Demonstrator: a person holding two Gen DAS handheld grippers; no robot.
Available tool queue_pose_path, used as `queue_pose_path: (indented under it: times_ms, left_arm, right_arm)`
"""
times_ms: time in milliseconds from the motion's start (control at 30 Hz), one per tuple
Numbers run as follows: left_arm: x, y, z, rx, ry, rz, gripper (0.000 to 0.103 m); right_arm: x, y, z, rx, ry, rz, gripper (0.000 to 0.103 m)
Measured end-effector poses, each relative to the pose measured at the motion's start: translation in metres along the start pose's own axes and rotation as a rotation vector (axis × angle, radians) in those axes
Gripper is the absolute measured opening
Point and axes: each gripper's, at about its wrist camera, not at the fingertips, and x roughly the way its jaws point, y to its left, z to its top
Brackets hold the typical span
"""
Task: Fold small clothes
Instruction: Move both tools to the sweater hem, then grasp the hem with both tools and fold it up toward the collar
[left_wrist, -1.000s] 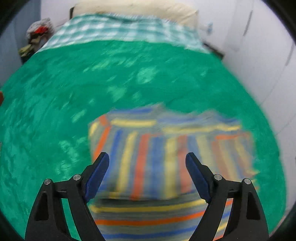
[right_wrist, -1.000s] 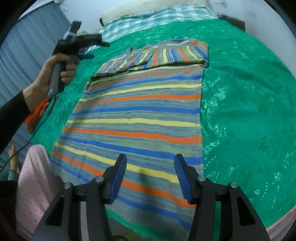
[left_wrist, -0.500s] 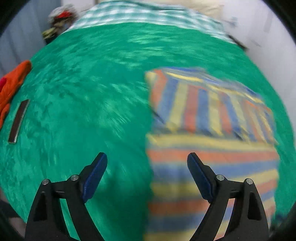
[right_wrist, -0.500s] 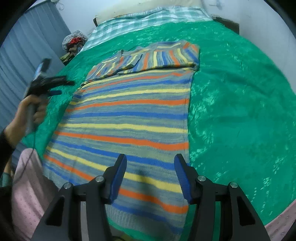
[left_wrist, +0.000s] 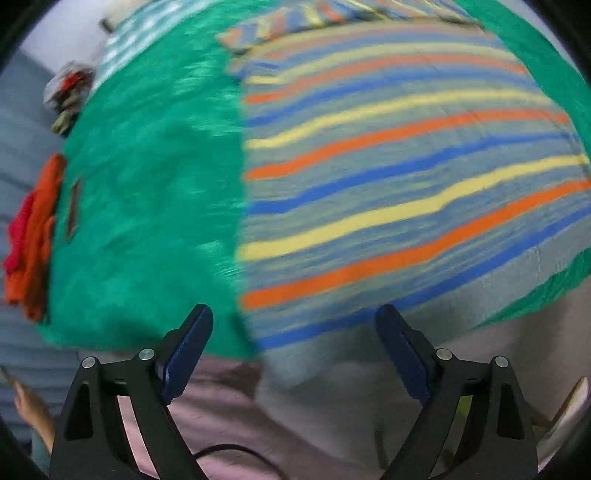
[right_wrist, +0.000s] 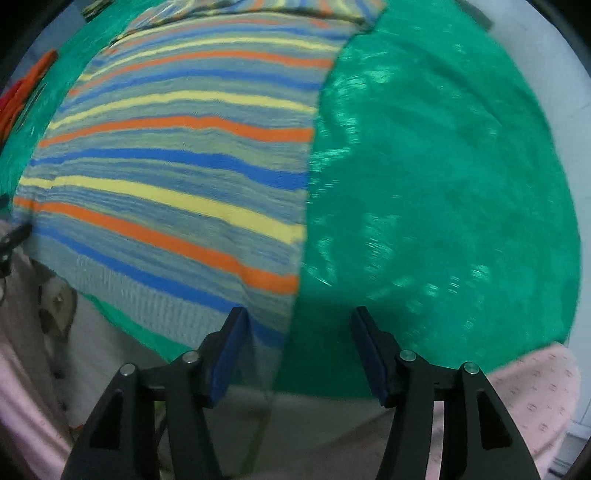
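Note:
A striped knit sweater (left_wrist: 388, 166) in blue, yellow, orange and grey lies flat on a green bedspread (left_wrist: 147, 184). Its sleeves are folded across the far end (left_wrist: 295, 22). My left gripper (left_wrist: 291, 314) hangs open and wide over the sweater's near left hem corner, and its pads press on nothing. In the right wrist view the sweater (right_wrist: 177, 166) fills the left half and the bedspread (right_wrist: 443, 166) the right. My right gripper (right_wrist: 299, 312) points down over the near right hem corner. Its jaws are opening, with the corner below them and not gripped.
Orange and red clothes (left_wrist: 33, 229) and a dark flat object (left_wrist: 74, 206) lie at the bed's left edge. A clothes pile (left_wrist: 66, 96) sits at the far left, beside a checked sheet (left_wrist: 147, 26). The person's pink clothing (right_wrist: 535, 387) is at the bed's near edge.
The left gripper has swept from the folded sleeves at the far end back to the near left hem. The right gripper has tipped down toward the near right corner.

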Motion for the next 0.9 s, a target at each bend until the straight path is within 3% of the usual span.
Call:
queue_pose_path:
  times_ms: [67,167,300,367,433,467,533,567,600,667,733,900]
  left_arm:
    - [-0.012,0.021,-0.002,-0.075,-0.038,-0.005,0.095]
    - [-0.007,0.048,-0.004,-0.196,-0.057,-0.096,0.097]
    - [0.03,0.05,-0.008,-0.248,0.038,-0.201,0.094]
    - [0.042,0.041,-0.01,-0.241,0.092,-0.25,0.083]
    - [0.042,0.034,-0.009,-0.231,0.102,-0.265,0.08]
    - [0.041,0.032,-0.009,-0.225,0.11,-0.271,0.073]
    - [0.043,0.03,-0.009,-0.231,0.15,-0.311,0.051]
    - [0.046,0.03,-0.011,-0.238,0.19,-0.334,0.023]
    - [0.049,0.03,-0.013,-0.239,0.226,-0.351,0.006]
    - [0.043,0.033,-0.015,-0.251,0.224,-0.368,0.005]
    - [0.032,0.042,-0.013,-0.29,0.209,-0.412,0.004]
    - [0.01,0.079,0.022,-0.444,0.084,-0.586,0.004]
  right_arm:
    - [-0.019,-0.008,-0.003,0.01,-0.043,0.034,0.057]
    - [-0.036,-0.026,-0.008,0.08,-0.076,0.14,0.058]
    - [-0.029,-0.055,-0.015,0.267,-0.057,0.347,0.058]
    - [-0.018,-0.059,-0.017,0.31,-0.039,0.405,0.058]
    - [-0.004,-0.051,-0.02,0.313,0.006,0.446,0.058]
    - [0.004,-0.046,-0.022,0.318,0.036,0.487,0.057]
    - [0.016,-0.038,-0.029,0.326,0.084,0.523,0.043]
    - [0.02,-0.036,-0.029,0.322,0.098,0.521,0.021]
    - [0.022,-0.033,-0.031,0.325,0.109,0.513,0.006]
    - [0.015,-0.04,-0.033,0.362,0.07,0.527,0.006]
    - [-0.008,-0.049,-0.031,0.389,-0.022,0.544,0.006]
    - [-0.049,-0.064,-0.007,0.439,-0.211,0.603,0.006]
